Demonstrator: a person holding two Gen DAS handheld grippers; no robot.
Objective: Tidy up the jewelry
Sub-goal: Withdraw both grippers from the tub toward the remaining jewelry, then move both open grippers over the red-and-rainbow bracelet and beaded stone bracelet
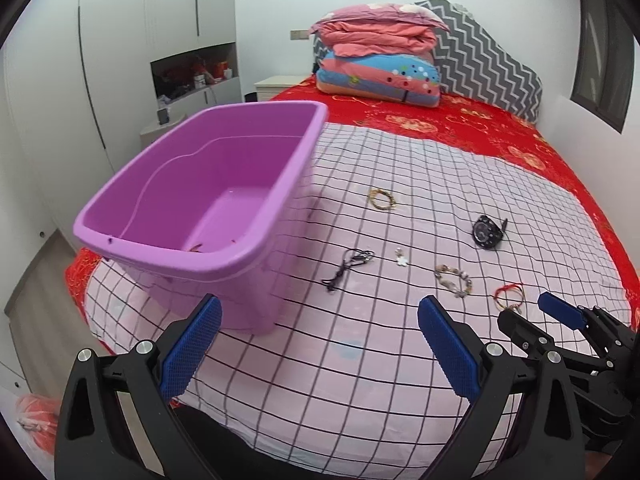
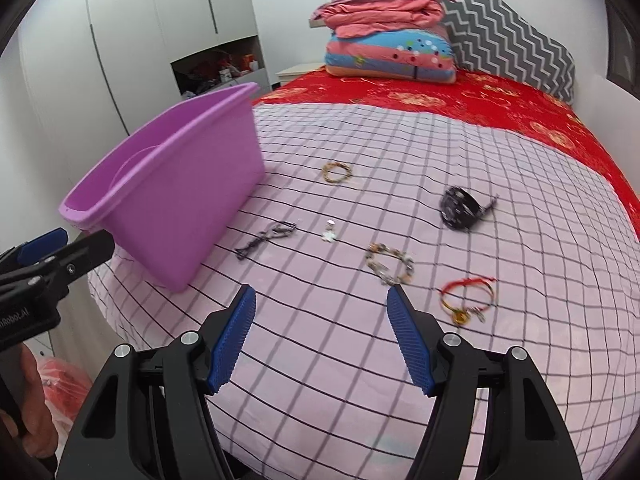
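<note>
Purple bin (image 1: pixel 208 200) on checked cloth (image 1: pixel 360 360) | both grippers' jaws apart, empty | bracelets loose

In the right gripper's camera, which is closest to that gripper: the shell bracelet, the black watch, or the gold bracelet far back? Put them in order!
1. Shell bracelet: just ahead of the right gripper.
2. Black watch: farther back, to the right.
3. Gold bracelet: farthest, mid-blanket.
</note>
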